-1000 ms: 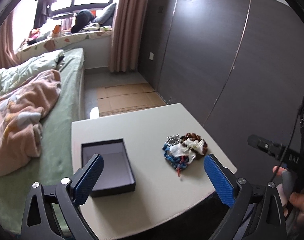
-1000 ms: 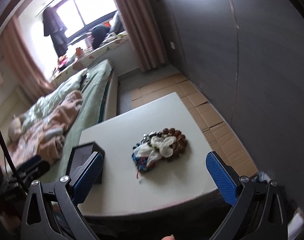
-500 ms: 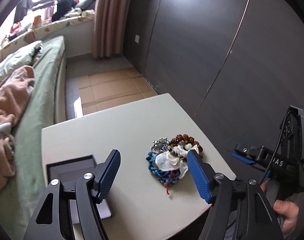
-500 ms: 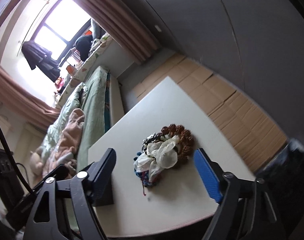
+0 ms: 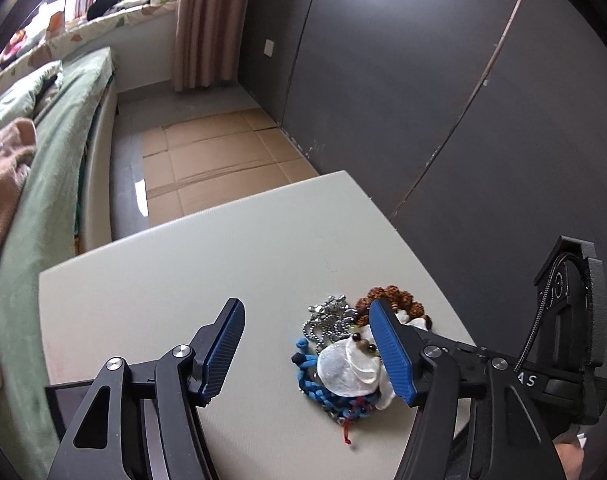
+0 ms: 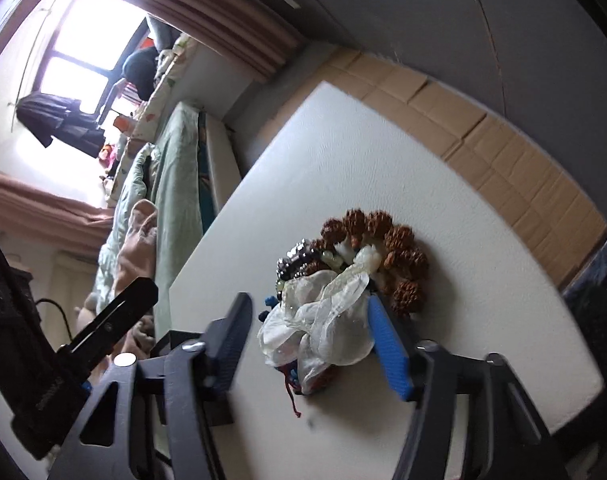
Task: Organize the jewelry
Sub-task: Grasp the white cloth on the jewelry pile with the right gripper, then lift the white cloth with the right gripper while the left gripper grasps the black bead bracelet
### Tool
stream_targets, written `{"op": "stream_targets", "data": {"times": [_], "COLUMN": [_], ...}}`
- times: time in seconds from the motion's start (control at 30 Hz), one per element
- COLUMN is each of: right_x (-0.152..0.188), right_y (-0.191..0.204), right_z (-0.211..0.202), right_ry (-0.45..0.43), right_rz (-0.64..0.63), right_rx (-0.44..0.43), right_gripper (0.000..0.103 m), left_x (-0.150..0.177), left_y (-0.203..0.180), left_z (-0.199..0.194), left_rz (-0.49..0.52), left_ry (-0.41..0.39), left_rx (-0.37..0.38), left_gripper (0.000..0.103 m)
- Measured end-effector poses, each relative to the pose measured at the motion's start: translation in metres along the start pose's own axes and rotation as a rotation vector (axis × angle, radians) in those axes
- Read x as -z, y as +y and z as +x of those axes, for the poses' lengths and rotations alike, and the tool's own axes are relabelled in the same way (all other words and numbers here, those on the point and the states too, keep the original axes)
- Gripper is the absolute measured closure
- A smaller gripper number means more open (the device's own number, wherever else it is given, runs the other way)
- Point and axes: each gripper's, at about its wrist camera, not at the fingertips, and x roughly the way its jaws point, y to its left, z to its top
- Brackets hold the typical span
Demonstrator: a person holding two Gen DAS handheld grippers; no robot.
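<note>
While both jaws gape, the jewelry pile (image 6: pixel 343 292) lies between the right gripper (image 6: pixel 307 344) fingers.

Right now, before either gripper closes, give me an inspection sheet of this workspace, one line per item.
Surface: pale table, bare apart from the items below.
Job's things: jewelry pile near the table's right edge: brown bead bracelet, silver chain, blue cord, white sheer fabric on top. Dark box at the left, mostly hidden by the left gripper.
Clutter: nothing seen on the table.
Grippers: left gripper open, right finger over the pile; right gripper open, fingers on either side of the fabric.
Cables: black cable on the right gripper's body.
Surroundings: bed, cardboard floor, dark wall panels, curtain.
</note>
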Motion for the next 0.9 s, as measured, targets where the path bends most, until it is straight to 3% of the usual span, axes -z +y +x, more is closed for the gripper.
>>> {"op": "stream_targets", "data": {"times": [0.07, 0.1, 0.37, 0.6, 0.67, 0.8, 0.9], "right_x": [-0.001, -0.001, 0.003, 0.012, 0.015, 0.018, 0.015], "right_y": [-0.003, -0.005, -0.004, 0.008, 0.007, -0.005, -0.016], "right_z": [0.008, 0.010, -0.035, -0.064, -0.077, -0.098, -0.102], "right_ry": [0.018, 0.028, -0.122, -0.191, -0.232, -0.316, -0.311], "right_rz": [0.008, 0.021, -0.015, -0.038, -0.039, -0.027, 0.007], "right_rx": [0.016, -0.001, -0.155, -0.236, -0.236, -0.142, -0.129], "right_gripper": [0.076, 0.097, 0.098, 0.098, 0.098, 0.098, 0.098], "left_x": [0.002, 0.002, 0.005, 0.009, 0.011, 0.017, 0.019], "left_y": [0.005, 0.006, 0.006, -0.001, -0.007, -0.017, -0.024], "left_z": [0.008, 0.012, 0.027, 0.039, 0.043, 0.054, 0.064], "left_rz": [-0.018, -0.024, -0.022, -0.028, -0.024, -0.018, -0.004], "left_ry": [0.008, 0.017, 0.046, 0.071, 0.081, 0.105, 0.121], "left_rx": [0.003, 0.002, 0.028, 0.062, 0.078, 0.091, 0.088], "left_gripper": [0.038, 0.041, 0.042, 0.047, 0.047, 0.053, 0.055]}}
